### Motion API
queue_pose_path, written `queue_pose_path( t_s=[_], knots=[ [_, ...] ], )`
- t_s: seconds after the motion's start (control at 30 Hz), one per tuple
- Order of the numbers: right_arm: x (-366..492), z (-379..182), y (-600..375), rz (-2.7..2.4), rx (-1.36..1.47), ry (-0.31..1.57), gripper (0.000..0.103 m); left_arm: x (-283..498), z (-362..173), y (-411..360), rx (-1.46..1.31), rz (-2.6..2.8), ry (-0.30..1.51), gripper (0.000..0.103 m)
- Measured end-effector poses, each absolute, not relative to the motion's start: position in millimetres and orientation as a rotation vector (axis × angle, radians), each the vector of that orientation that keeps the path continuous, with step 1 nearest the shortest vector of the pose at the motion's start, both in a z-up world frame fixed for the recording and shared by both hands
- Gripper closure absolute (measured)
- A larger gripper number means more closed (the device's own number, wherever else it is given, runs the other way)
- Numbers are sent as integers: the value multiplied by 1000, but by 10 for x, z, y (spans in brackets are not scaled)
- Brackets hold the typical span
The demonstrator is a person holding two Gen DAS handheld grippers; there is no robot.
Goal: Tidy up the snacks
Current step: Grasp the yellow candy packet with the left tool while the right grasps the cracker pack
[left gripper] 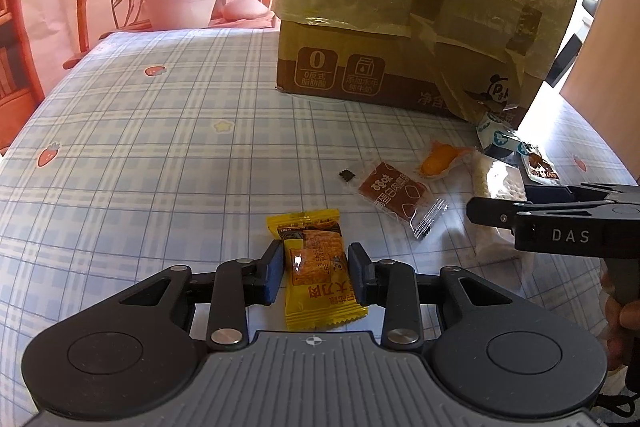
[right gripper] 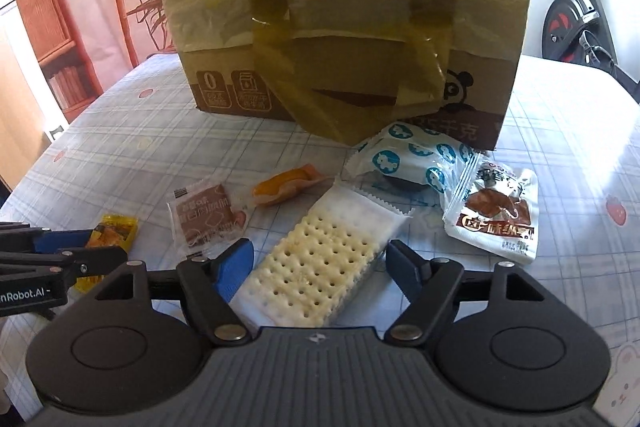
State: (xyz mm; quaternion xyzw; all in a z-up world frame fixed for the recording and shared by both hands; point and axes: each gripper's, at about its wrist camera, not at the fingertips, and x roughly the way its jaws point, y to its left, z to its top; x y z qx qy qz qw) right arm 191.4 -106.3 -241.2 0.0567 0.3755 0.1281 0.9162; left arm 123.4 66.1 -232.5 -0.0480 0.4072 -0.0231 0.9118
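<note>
While the tall taped cardboard box [right gripper: 340,27] stands mid-desk, every snack looks unsorted. Right hand-held gripper [right gripper: 320,267] straddles the white cracker packet [right gripper: 320,259], jaws apart; left hand-held gripper [left gripper: 316,273] brackets the yellow sachet [left gripper: 316,267], unclamped.

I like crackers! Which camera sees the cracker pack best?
The right wrist view: the cracker pack lies whole between the open right claw. In the left wrist view it is a washed-out sliver partly behind that claw.
</note>
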Motion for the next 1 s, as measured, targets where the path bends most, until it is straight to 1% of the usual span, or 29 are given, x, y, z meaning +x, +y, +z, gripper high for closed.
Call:
queue_pose_path(
  t_s=[0.1,0.5,0.83,0.87,0.93,1.0],
  knots=[
    [1881,-2406,-1091,256,107,778,30,1239,-2325,668,-102,-46,840,67],
    [1708,-2391,-1468,145,163,795,30,1244,-2337,682,-104,-45,833,67],
    [1802,-2391,-1357,174,124,767,30,1235,-2342,676,-102,-47,830,67],
    [1820,-2399,-1345,175,116,762,30,1234,-2340,677,-101,-47,830,67],
    [1849,-2430,-1342,175,104,753,35,1235,-2339,681,-103,-48,831,67],
    [1852,-2443,-1347,170,95,740,37,1235,-2337,694,-113,-49,831,67]
  ],
)
